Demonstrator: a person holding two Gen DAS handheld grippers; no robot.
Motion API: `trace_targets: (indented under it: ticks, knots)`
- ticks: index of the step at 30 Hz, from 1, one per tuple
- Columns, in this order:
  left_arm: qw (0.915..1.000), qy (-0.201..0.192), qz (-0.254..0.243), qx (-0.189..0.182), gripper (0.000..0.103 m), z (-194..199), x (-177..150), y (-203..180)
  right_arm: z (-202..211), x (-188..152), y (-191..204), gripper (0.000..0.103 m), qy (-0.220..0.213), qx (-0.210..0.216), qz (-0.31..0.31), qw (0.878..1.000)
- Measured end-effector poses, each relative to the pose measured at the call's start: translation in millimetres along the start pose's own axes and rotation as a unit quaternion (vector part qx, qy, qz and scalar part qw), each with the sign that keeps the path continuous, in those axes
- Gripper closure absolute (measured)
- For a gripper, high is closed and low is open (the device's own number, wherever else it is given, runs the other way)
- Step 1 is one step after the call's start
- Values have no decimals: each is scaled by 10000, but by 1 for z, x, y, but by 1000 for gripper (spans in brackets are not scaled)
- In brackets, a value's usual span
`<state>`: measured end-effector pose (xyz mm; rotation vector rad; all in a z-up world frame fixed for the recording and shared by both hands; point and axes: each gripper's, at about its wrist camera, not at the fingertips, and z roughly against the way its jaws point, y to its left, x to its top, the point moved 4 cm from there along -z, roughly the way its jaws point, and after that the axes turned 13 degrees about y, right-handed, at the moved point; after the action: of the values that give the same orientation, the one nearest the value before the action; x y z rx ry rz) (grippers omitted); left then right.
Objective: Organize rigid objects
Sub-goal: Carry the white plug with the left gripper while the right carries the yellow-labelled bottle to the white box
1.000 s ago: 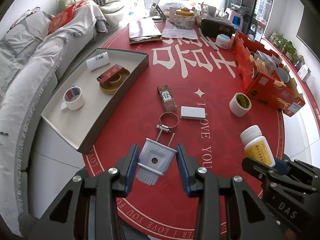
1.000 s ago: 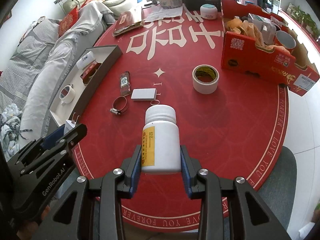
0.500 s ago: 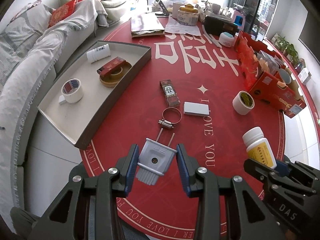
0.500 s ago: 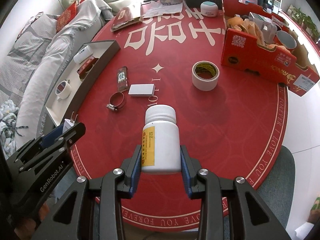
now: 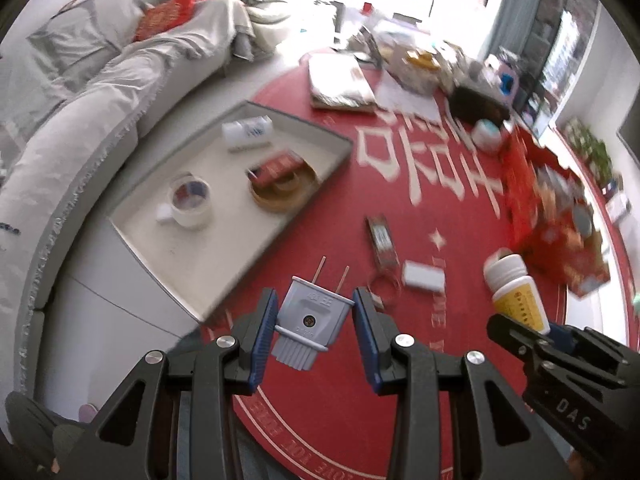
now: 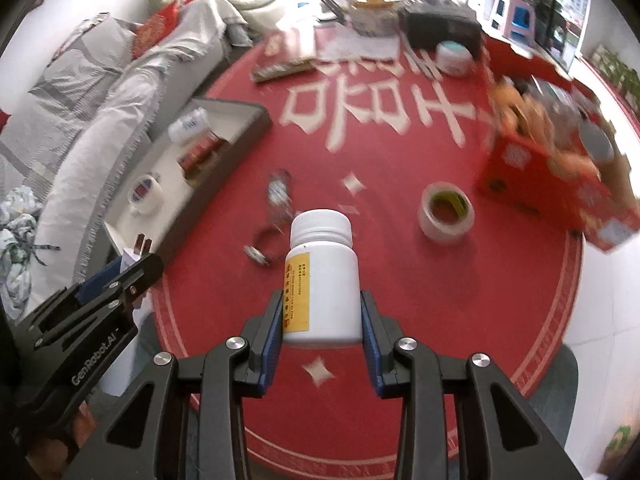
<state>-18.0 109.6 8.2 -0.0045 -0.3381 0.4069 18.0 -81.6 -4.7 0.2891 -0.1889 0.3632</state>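
Tray (image 5: 328,136): upper left of the left view, holding a tape roll (image 5: 189,199) and small boxes.
Left gripper (image 5: 315,324): jaws closed on the grey plug (image 5: 310,318), low centre, prongs pointing forward.
Plug handling: light, stiff plastic, I'd judge; the flat sides suit the grip, the thin prongs could bend.
Right gripper (image 6: 321,322): clamped on the white bottle (image 6: 322,280), centre frame, upright.
Bottle handling: smooth and round, likely slippery; grip mid-body.
Surface: red round tablecloth (image 6: 400,300), loose tape roll (image 6: 446,213) at right.
Room: grey-covered sofa (image 5: 80,92) at far left.
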Motion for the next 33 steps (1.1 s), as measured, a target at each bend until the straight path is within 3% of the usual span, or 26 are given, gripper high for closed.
trace_targets:
  ticks: [8,14,25,33]
  knots:
    - [9973,-331,626,200,62,26,35,54,19,51,57,66,-337,196,576,9976]
    - [9945,-167,967,365,62,13,36,85,13,69,82,66,-324,259,838,9956]
    - [9934,-18,1071,410,62,-1,37,96,6,98,102,67,-415,370,1068,9927]
    - [9904,-140,1266,538,62,-8,69,106,2,125,123,69,-470,385,1273,9900]
